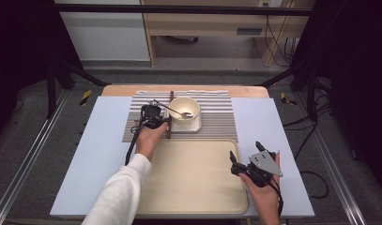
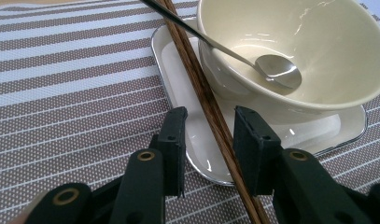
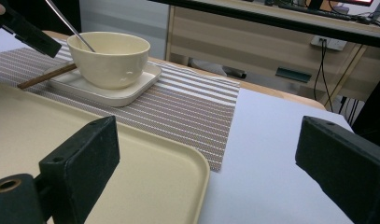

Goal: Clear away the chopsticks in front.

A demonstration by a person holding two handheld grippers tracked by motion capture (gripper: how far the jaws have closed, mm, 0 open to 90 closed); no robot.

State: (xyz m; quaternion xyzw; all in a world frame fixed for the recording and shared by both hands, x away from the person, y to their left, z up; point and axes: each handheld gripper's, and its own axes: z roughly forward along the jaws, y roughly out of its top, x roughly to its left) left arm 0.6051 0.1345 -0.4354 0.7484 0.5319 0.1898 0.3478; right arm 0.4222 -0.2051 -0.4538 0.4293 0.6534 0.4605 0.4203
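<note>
The striped placemat [image 1: 217, 119] is set toward the far edge of the tabletop [image 1: 268, 140]; bare surface is left at both sides, and the cream tray [image 1: 193, 178] takes up the near middle. The chopsticks [image 2: 211, 109] are seen lying along the left rim of the square plate [image 2: 197, 154], partly on it; the left tongs [image 2: 210, 140] are placed astride them, one jaw on each side, a gap visible at both pads, so nothing is clamped. The bowl [image 2: 327, 60] stands on the plate just beside the chopsticks, close to one jaw; a spoon [image 2: 276, 70] rests in it, its handle crossing above the chopsticks. The right tongs [image 1: 247, 152] are held wide apart over the tray's right edge, well apart from the plate.
</note>
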